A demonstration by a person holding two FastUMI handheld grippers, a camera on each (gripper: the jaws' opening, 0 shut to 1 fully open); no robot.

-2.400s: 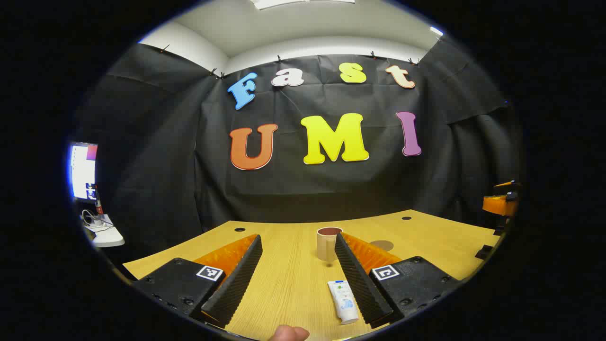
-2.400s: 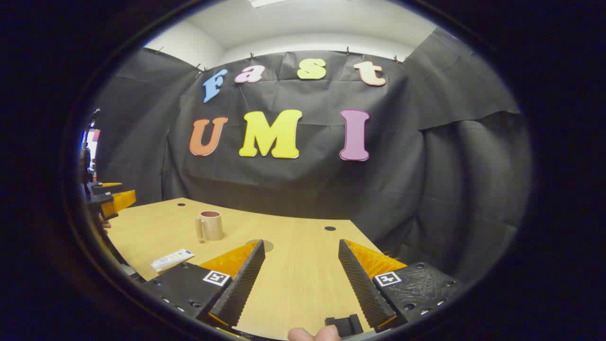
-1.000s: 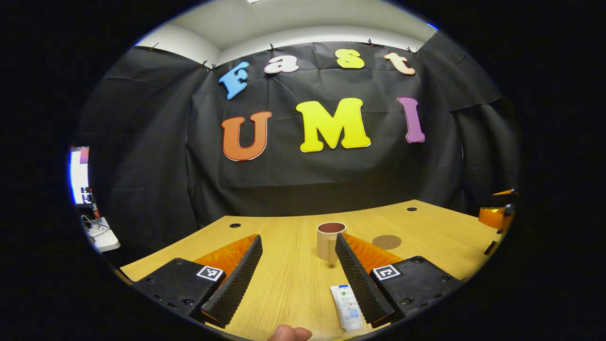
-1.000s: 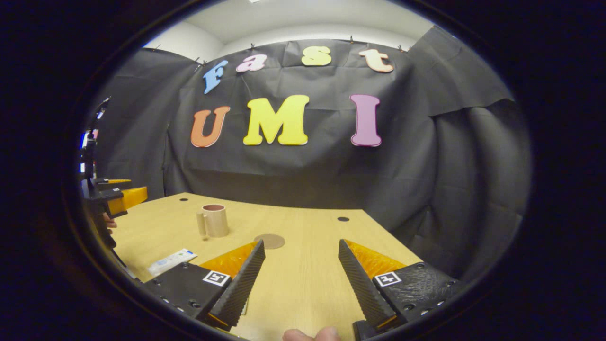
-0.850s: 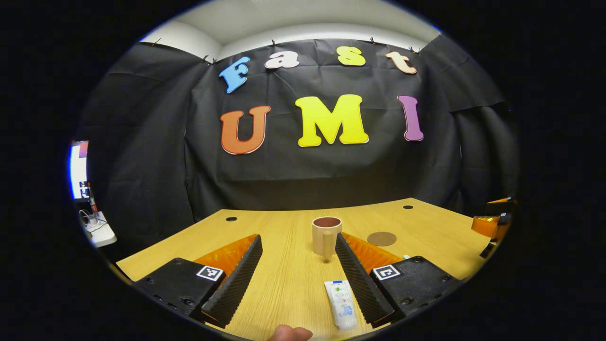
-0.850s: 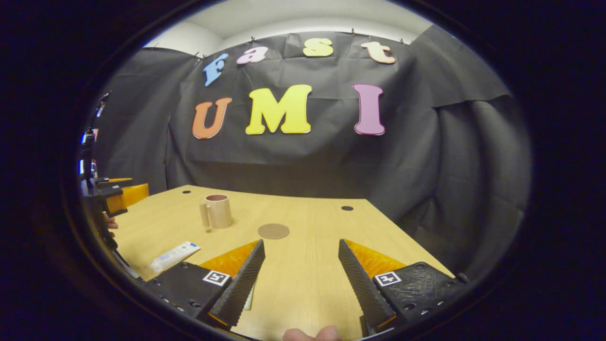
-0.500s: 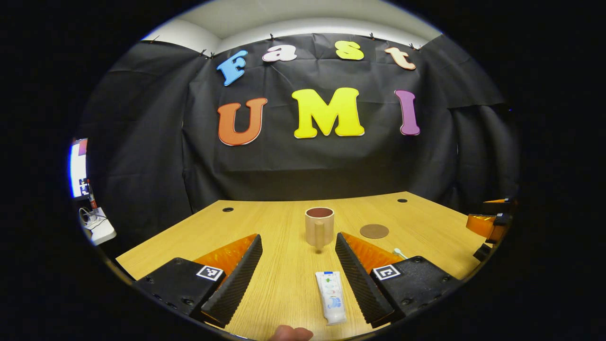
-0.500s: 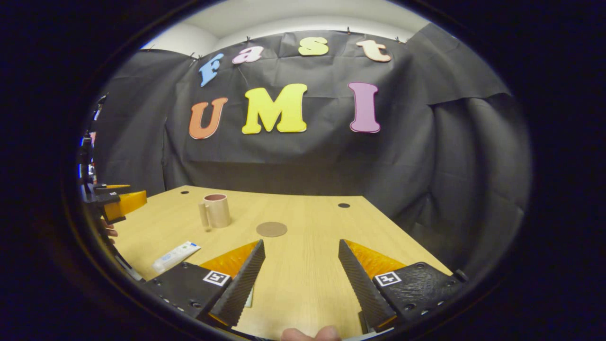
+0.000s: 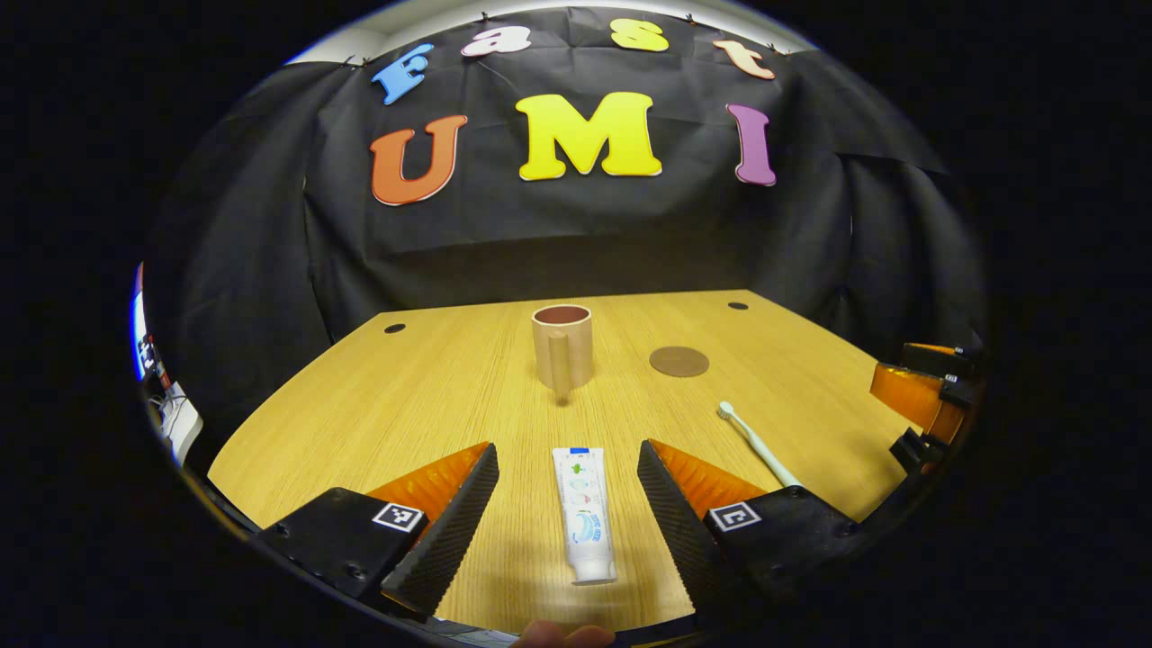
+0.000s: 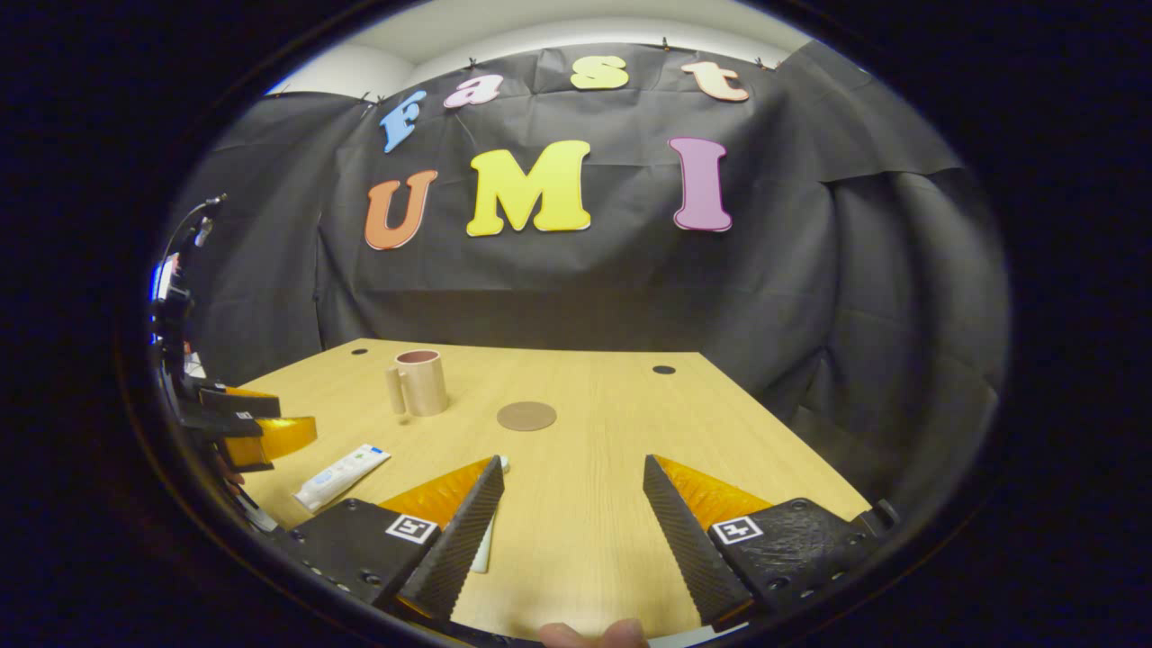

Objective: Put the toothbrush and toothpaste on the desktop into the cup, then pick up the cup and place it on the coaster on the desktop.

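Left gripper (image 9: 567, 481): tilted down since earlier, jaws spread, now straddling toothpaste (image 9: 583, 513) flat on desktop (image 9: 432, 396); long axis toward cup (image 9: 562, 345), cap nearest camera. Right gripper (image 10: 571, 499): spread, empty.

In your left gripper view, the slim white toothbrush (image 9: 759, 445) runs under your left gripper's finger, hiding its handle end. In your right gripper view, your right gripper's finger covers most of that toothbrush (image 10: 486, 540). The tan mug's (image 9: 562, 345) inside is too dark to read.
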